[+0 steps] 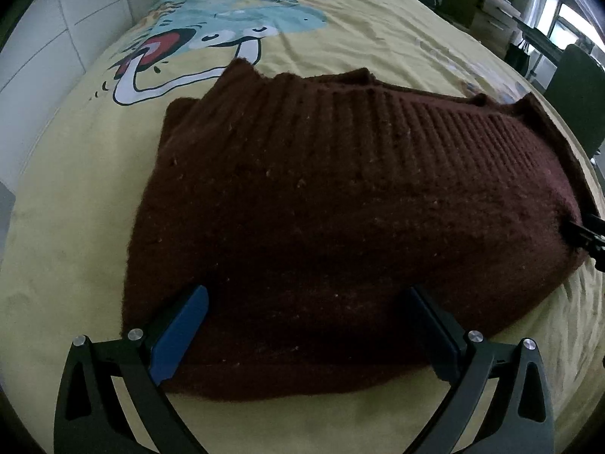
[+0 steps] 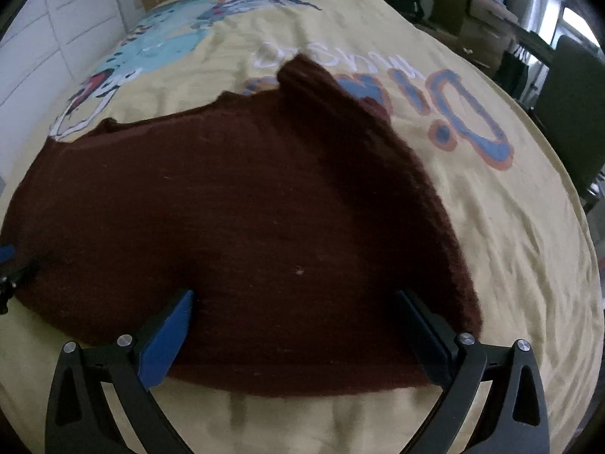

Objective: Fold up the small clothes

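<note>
1. Left wrist view: the left tongs (image 1: 306, 321) stand wide apart over the near part of a dark maroon knitted sweater (image 1: 340, 196). Nothing is clamped between them; each finger lies over the knit near its front edge, and whether the pads rest on it cannot be told.
2. The sweater lies spread on a bed covered by a yellow sheet (image 1: 68, 196). Its near edge runs just in front of the tongs, and a band of ribbed knit crosses its far part, where the edge rises in small peaks.
3. A large cartoon print (image 1: 211, 34) in blue, red and white covers the sheet beyond the sweater.
4. At the right edge of this view, the black tip of the right tongs (image 1: 588, 236) shows at the sweater's right side.
5. Behind the bed, at upper right, are stacked cardboard boxes (image 1: 487, 11) and a dark chair (image 1: 578, 94).
6. Right wrist view: the right tongs (image 2: 295, 325) are likewise spread wide with nothing gripped, fingers over the near part of the sweater (image 2: 245, 208).
7. Here the sweater's right side tapers, with a ribbed fold rising toward a peak at its far end, and yellow sheet (image 2: 510, 265) bare to its right.
8. Blue and orange lettering (image 2: 465, 113) is printed on the sheet beyond the sweater.
9. At the left edge a part of the left tongs (image 2: 9, 272) shows just beside the sweater's left side.
</note>
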Motion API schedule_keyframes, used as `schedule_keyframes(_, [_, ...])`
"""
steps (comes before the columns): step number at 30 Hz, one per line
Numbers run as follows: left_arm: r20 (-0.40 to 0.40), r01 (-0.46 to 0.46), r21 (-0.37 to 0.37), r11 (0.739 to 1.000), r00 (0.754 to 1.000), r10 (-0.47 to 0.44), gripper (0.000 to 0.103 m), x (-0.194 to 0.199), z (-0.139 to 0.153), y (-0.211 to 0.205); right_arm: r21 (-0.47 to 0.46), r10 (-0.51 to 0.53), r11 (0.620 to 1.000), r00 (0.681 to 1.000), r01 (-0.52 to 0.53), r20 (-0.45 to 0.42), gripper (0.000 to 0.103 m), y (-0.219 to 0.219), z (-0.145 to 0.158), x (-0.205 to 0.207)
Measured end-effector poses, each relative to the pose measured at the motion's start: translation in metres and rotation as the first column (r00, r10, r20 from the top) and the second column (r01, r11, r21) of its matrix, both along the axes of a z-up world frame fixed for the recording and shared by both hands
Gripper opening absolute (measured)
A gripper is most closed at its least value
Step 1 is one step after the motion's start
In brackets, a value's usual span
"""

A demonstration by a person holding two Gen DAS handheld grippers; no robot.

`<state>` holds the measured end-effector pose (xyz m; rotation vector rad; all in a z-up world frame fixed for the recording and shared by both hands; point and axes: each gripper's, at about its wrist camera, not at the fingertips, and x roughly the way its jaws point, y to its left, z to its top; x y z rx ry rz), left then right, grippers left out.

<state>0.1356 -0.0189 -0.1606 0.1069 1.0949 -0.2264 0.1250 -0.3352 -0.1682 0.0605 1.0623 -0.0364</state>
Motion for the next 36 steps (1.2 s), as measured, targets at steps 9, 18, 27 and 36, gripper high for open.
schedule_keyframes(9, [-0.048,0.04,-0.042,0.998,0.998,-0.042,0.102,0.003,0.01,0.003,0.025,0.013,1.0,1.0,-0.013,-0.023,0.103,0.003,0.008,-0.003])
schedule_keyframes(18, [-0.081,-0.115,-0.127,0.985,0.991,0.105,0.102,0.014,0.046,0.069,0.019,0.02,1.0,1.0,-0.021,0.022,0.103,0.004,0.046,-0.041])
schedule_keyframes(27, [-0.243,-0.196,-0.161,0.967,0.958,0.154,0.102,0.041,-0.002,0.083,0.03,-0.072,0.997,0.996,0.074,-0.051,0.103,-0.017,0.026,-0.078])
schedule_keyframes(36, [-0.269,-0.188,-0.184,0.965,0.954,0.135,0.099,0.039,-0.015,0.077,0.065,-0.126,0.989,0.988,0.131,-0.086,0.103,-0.036,0.007,-0.1])
